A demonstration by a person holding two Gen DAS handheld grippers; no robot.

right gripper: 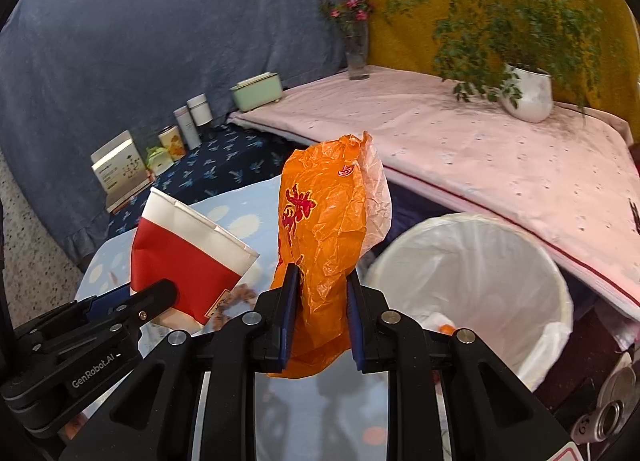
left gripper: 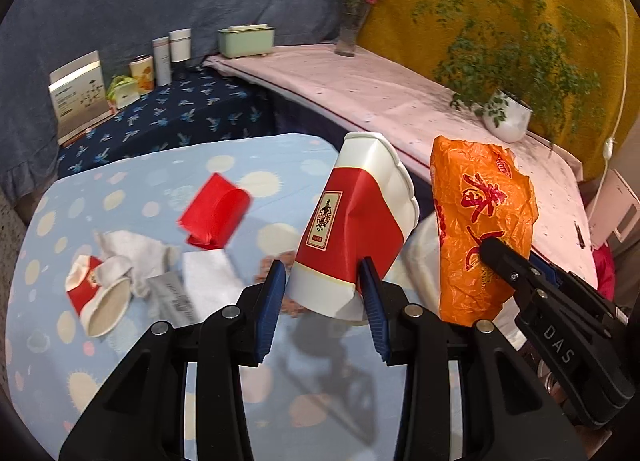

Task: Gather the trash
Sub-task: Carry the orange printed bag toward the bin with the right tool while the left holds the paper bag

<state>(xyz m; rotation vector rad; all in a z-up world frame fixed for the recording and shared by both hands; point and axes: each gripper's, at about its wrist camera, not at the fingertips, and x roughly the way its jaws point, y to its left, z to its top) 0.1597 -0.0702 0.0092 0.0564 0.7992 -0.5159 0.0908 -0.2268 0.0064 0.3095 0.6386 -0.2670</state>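
Observation:
My left gripper (left gripper: 323,285) is shut on a crushed red and white paper cup (left gripper: 352,225), held above the spotted blue table (left gripper: 120,181). My right gripper (right gripper: 320,301) is shut on a crumpled orange plastic bag (right gripper: 326,241), also seen in the left wrist view (left gripper: 480,229). A white-lined bin (right gripper: 472,281) stands just right of the bag. The cup shows left of the bag in the right wrist view (right gripper: 188,261). On the table lie a red wrapper (left gripper: 216,211), another crushed cup (left gripper: 98,293) and white tissues (left gripper: 136,253).
A pink-covered table (left gripper: 360,85) behind holds a potted plant (left gripper: 506,117), a flower vase (left gripper: 348,33) and a green box (left gripper: 246,39). A dark blue cloth (left gripper: 180,113) carries tins and a booklet. Cans (right gripper: 608,417) lie at the lower right.

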